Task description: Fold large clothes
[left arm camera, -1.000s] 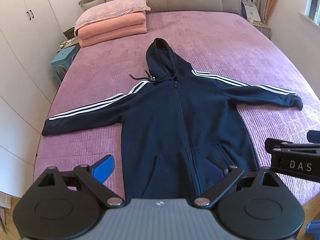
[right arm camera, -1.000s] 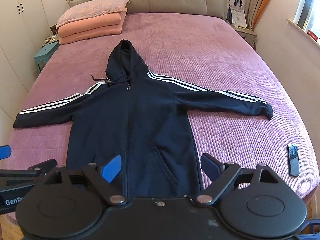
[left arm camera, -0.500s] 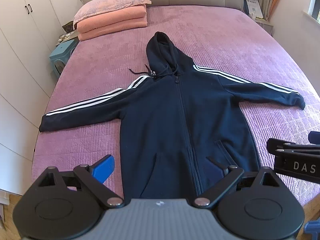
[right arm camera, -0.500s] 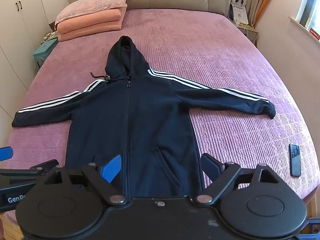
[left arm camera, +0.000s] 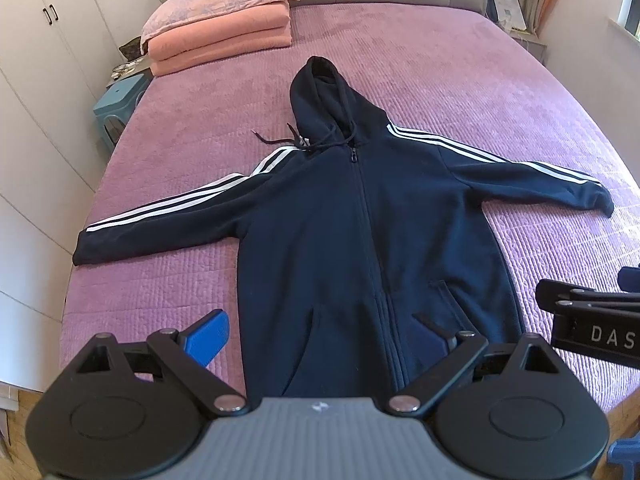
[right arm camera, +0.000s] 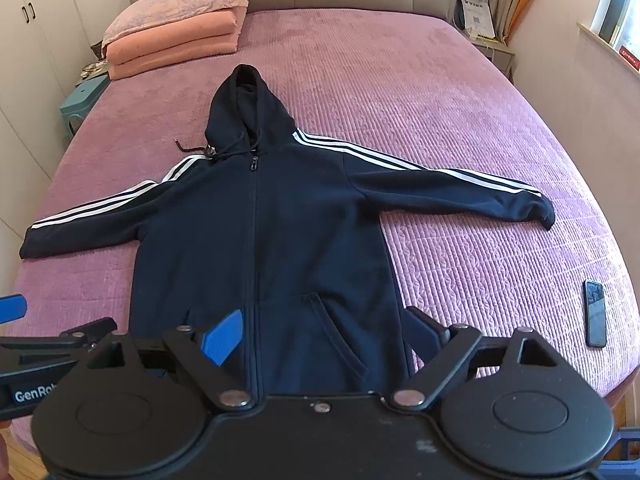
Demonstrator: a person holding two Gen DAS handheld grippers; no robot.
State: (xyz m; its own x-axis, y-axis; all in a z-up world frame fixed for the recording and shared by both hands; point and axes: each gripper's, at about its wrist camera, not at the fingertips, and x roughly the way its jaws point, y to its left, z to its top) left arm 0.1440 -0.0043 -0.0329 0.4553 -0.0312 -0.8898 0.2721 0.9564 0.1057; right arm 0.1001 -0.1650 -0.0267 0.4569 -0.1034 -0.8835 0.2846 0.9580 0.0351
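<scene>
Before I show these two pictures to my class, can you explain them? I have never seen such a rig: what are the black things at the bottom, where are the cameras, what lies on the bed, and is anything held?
A person holds a two-finger gripper in each hand; each carries a wide-angle camera that looks along its fingers. One picture comes from the left gripper, the other from the right gripper. The blue pads are fingertips. Both grippers are open and hold nothing. A dark hoodie with white-striped sleeves lies zipped and spread flat on the purple bed. Folded pink blankets under a pillow sit near the headboard, and a phone lies at the bed's right edge.
</scene>
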